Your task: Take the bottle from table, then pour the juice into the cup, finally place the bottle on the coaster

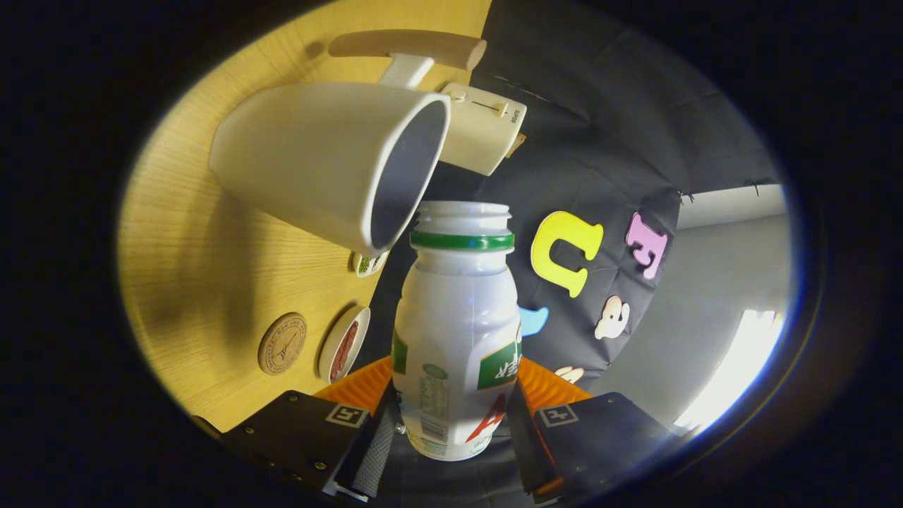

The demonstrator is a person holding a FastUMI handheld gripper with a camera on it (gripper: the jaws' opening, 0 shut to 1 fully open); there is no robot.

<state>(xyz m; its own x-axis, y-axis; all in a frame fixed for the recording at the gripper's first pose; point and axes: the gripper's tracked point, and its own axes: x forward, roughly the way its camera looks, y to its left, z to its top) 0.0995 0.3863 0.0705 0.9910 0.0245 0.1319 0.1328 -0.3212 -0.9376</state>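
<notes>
Item: white plastic bottle with green neck ring [456, 331], uncapped, clamped between both fingers of the gripper [451, 430], tilted mouth-first toward the white ceramic cup [331, 159] on the wooden desk [190, 268]. Pickup done; pouring apparently underway. Outstanding: placement on round cork coaster [282, 343].

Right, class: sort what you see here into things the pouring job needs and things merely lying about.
Needed: the gripper, shut on the bottle; the cup, just beyond the bottle's open mouth; the coaster on the table.

Lying about: the cream appliance, the wooden handle, two small dishes.
</notes>
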